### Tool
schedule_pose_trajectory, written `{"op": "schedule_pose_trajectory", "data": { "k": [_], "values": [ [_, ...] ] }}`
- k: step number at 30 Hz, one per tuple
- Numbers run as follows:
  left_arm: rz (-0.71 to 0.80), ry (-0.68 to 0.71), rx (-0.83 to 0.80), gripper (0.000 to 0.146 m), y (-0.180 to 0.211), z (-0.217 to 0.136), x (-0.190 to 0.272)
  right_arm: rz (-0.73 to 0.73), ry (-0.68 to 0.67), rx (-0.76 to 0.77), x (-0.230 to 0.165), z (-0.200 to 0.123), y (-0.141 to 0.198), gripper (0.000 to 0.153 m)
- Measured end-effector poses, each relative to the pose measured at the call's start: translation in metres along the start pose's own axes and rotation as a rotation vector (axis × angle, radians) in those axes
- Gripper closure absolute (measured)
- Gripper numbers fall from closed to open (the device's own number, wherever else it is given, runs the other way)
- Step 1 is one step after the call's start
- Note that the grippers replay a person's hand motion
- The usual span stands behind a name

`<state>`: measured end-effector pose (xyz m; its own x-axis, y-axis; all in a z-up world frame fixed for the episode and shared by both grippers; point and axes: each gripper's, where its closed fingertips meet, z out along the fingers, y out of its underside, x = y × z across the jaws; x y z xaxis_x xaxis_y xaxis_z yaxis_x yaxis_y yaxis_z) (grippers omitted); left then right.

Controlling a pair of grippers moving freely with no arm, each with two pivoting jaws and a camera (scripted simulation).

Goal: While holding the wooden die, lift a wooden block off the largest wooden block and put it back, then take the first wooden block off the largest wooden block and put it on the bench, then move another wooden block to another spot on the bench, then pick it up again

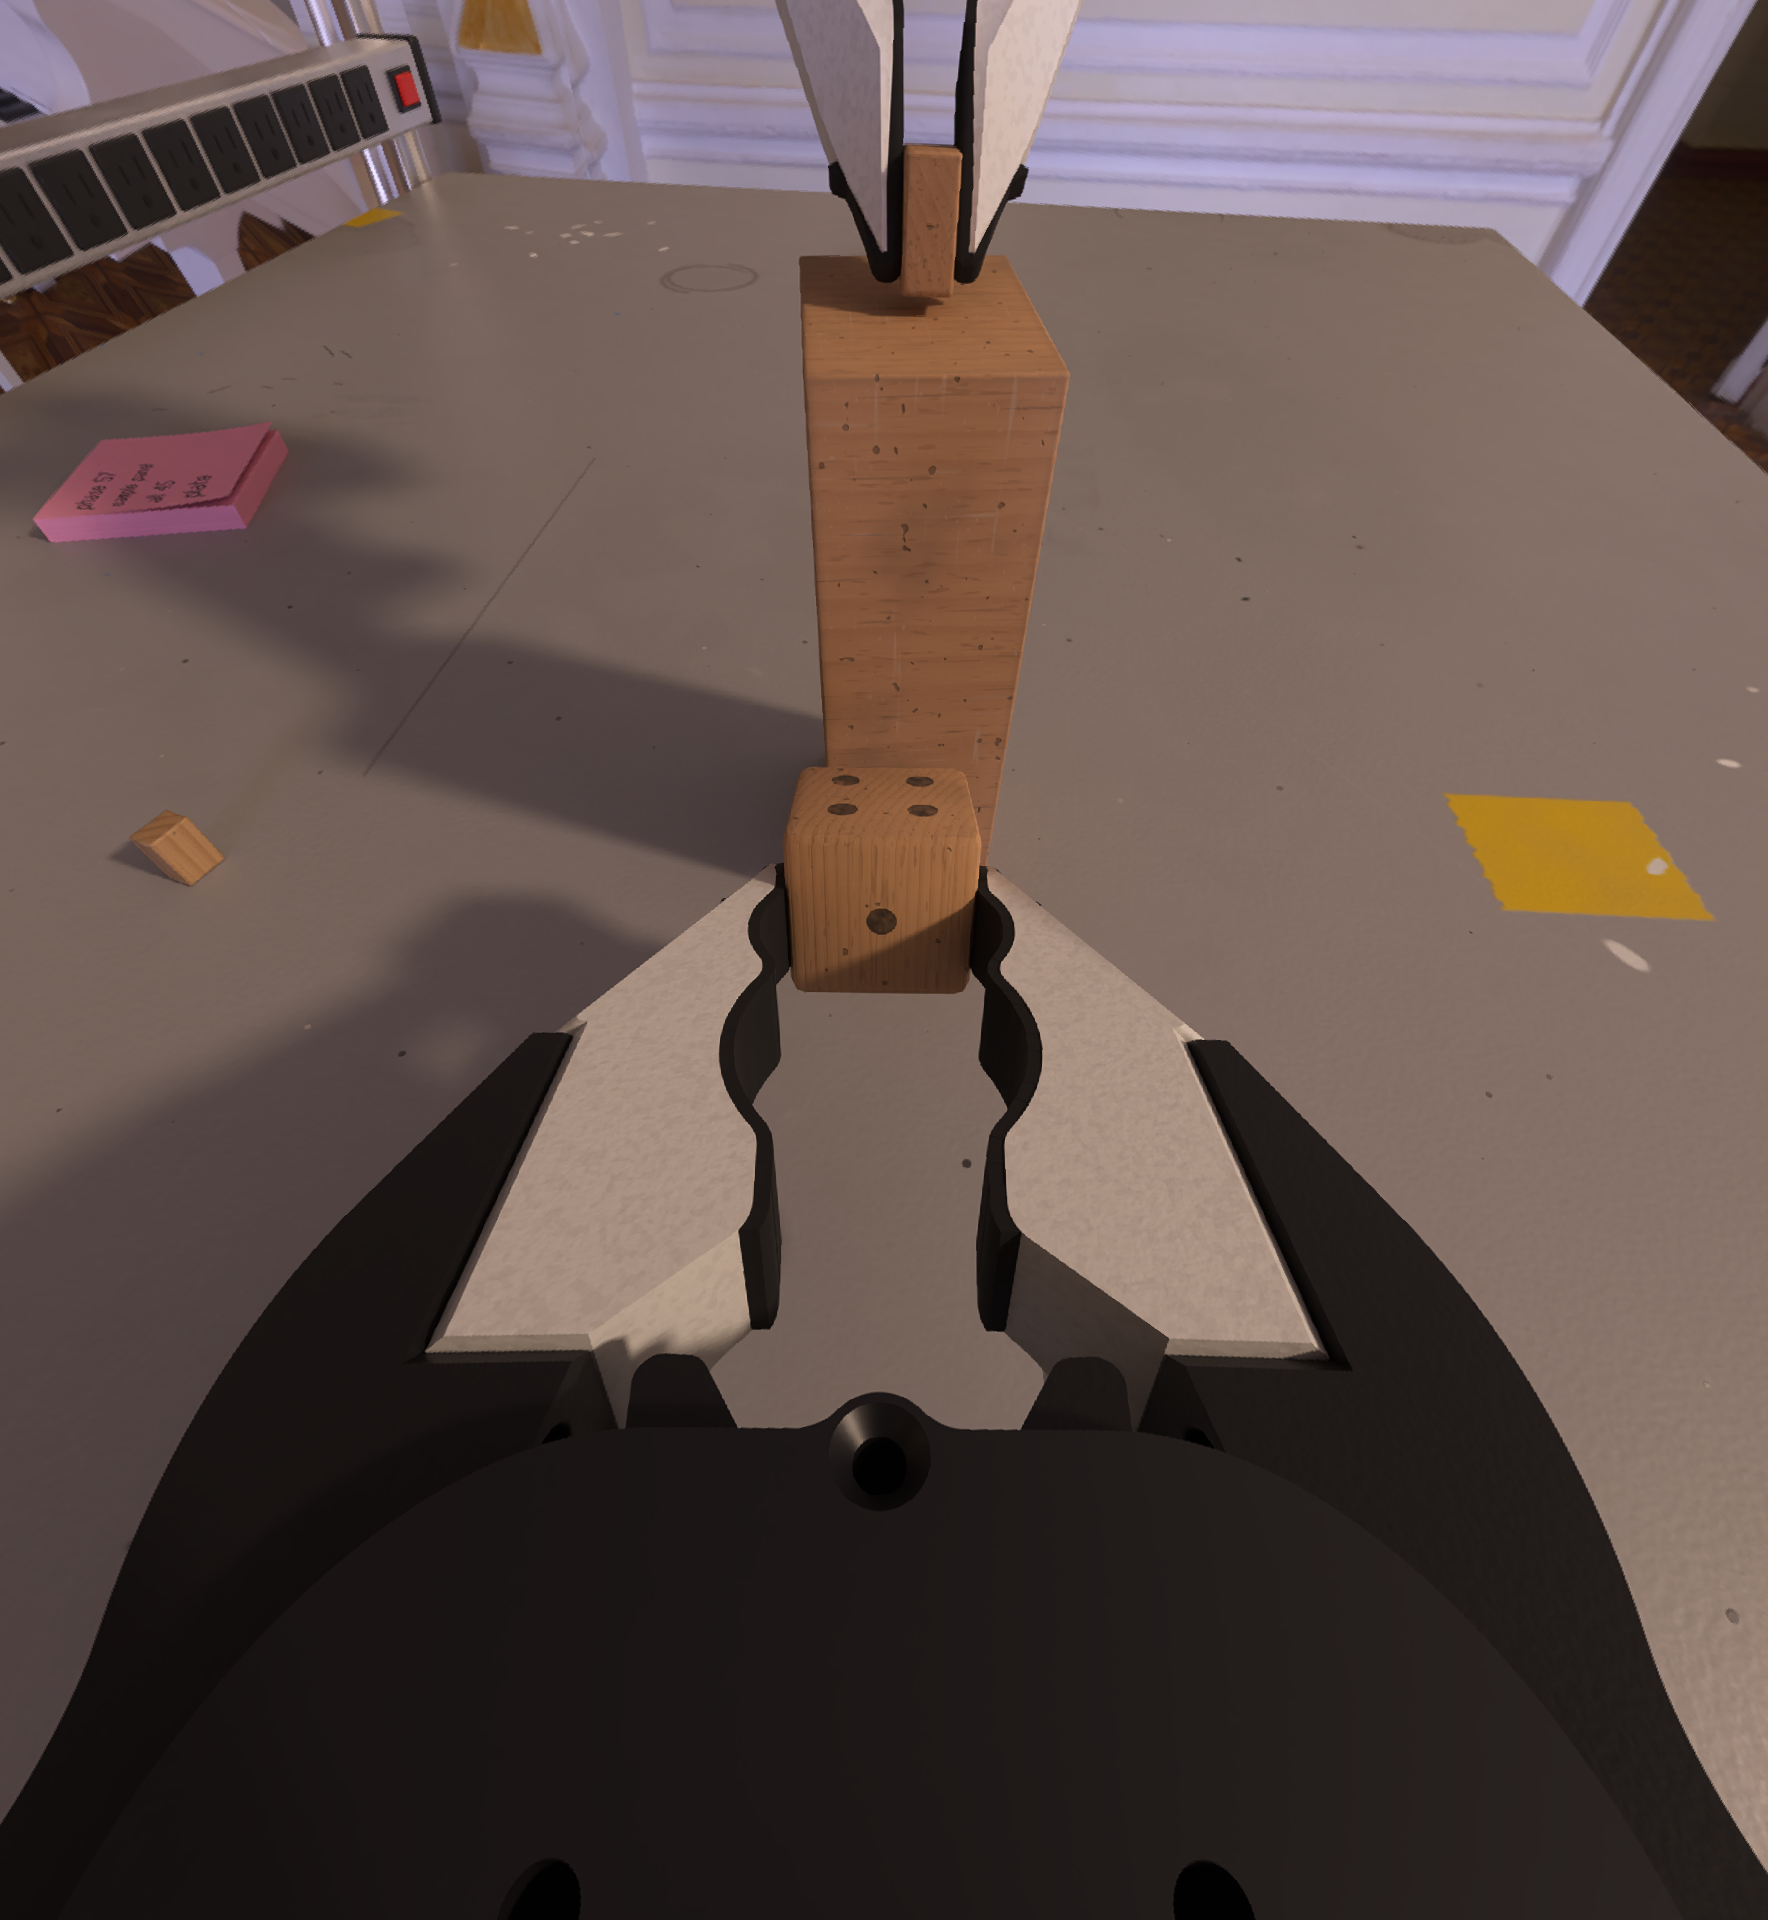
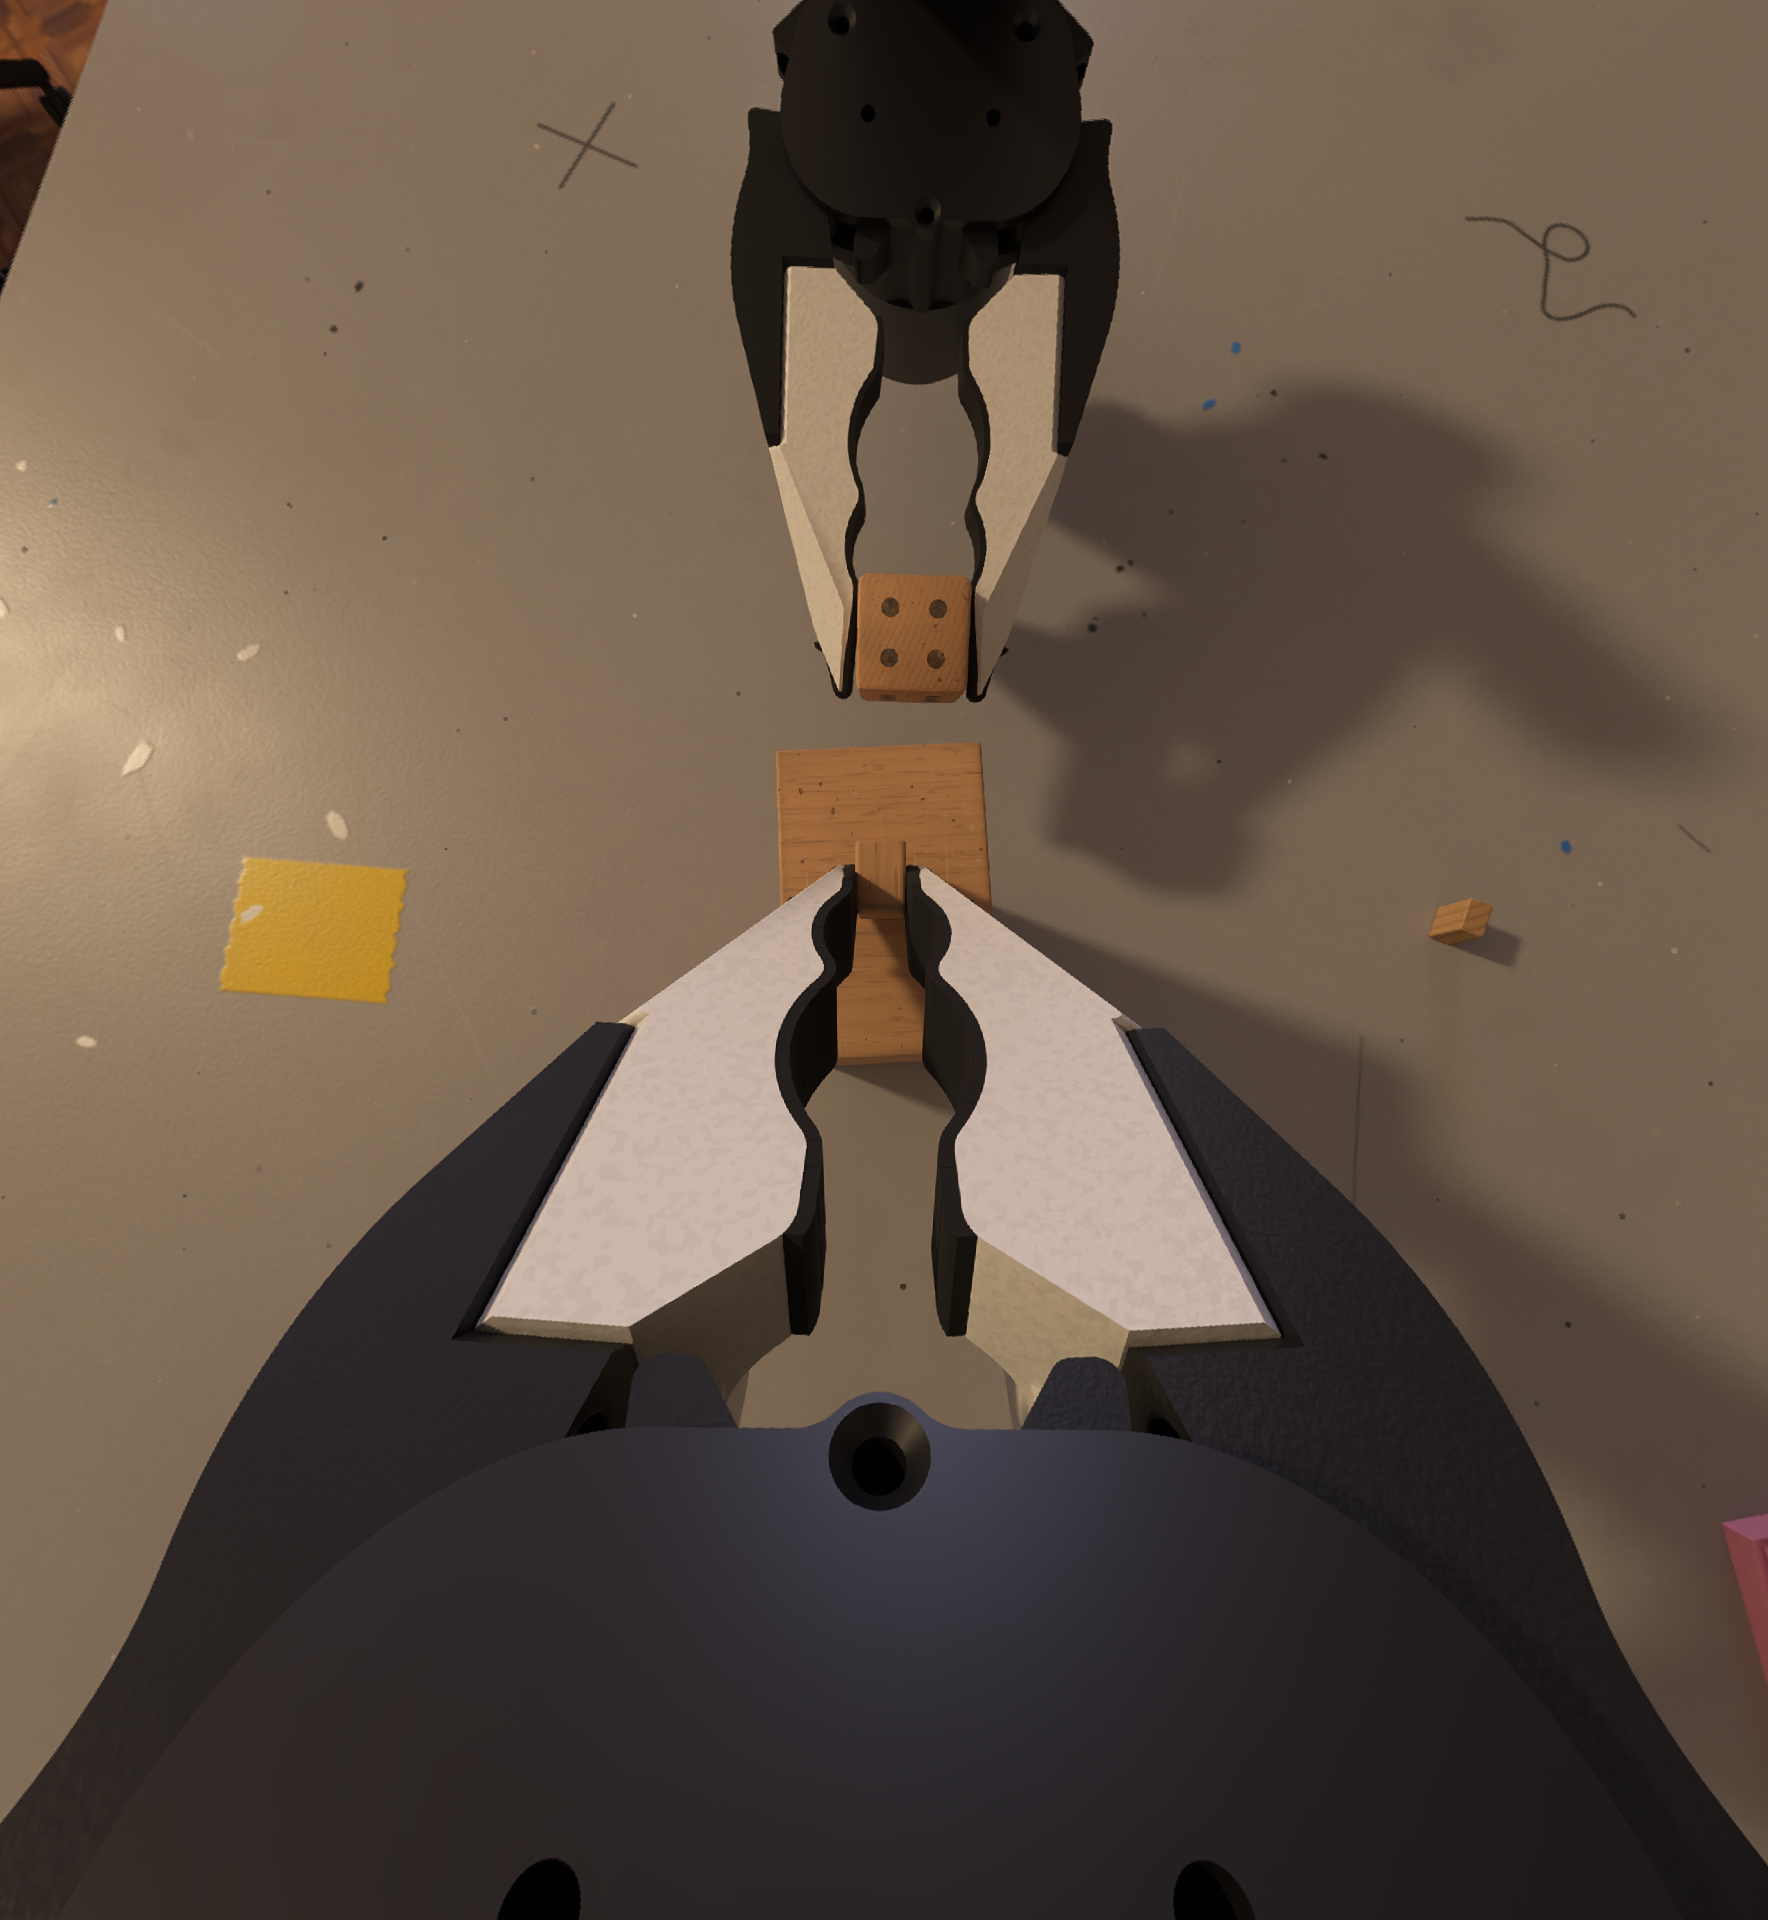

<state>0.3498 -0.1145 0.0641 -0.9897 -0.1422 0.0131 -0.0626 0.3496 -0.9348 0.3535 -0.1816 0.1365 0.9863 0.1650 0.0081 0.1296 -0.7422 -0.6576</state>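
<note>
My left gripper [image 1: 880,883] is shut on the wooden die [image 1: 880,914] and holds it low in front of the tall, largest wooden block [image 1: 927,520], which stands upright on the grey bench [image 1: 1275,623]. My right gripper [image 2: 880,878] comes down from above and is shut on a small thin wooden block [image 2: 880,862] at the top face of the largest block [image 2: 880,800]. I cannot tell whether the thin block [image 1: 930,218] touches that top. Another small wooden block [image 1: 176,847] lies loose on the bench, also in the right wrist view [image 2: 1462,921].
A pink pad of notes [image 1: 163,483] lies at the far left of the bench. A yellow tape patch [image 1: 1576,857] is on the bench to the right. A power strip [image 1: 163,177] runs along the far left edge. The bench's edges show at the back.
</note>
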Motion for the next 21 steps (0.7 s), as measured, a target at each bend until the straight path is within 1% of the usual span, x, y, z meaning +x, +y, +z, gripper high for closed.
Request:
{"op": "schedule_pose_trajectory", "data": {
  "k": [5,6,7,8,15,21],
  "values": [
    [-0.008,0.004,0.003,0.112,0.0001,-0.0003,-0.0005,0.017,-0.004,0.005,0.0015,0.0,-0.0003,0.144],
    [-0.01,0.005,0.004,0.112,0.0001,-0.0003,-0.0007,0.023,-0.008,0.006,0.0015,-0.0001,-0.0006,0.142],
    [-0.013,0.006,0.004,0.112,0.0001,-0.0003,-0.0008,0.029,-0.012,0.009,0.0015,-0.0004,-0.0015,0.128],
    [-0.015,0.007,0.005,0.112,0.0001,-0.0004,-0.0009,0.036,-0.014,0.014,0.0015,-0.0008,-0.0027,0.124],
    [-0.018,0.008,0.005,0.112,0.0002,-0.0004,-0.0012,0.053,-0.011,0.034,0.0025,-0.0063,-0.0072,0.121],
    [-0.014,0.008,0.003,0.112,0.0003,-0.0004,-0.0009,0.052,-0.004,0.006,0.0043,-0.0084,0.0001,0.119]
  ]
}}
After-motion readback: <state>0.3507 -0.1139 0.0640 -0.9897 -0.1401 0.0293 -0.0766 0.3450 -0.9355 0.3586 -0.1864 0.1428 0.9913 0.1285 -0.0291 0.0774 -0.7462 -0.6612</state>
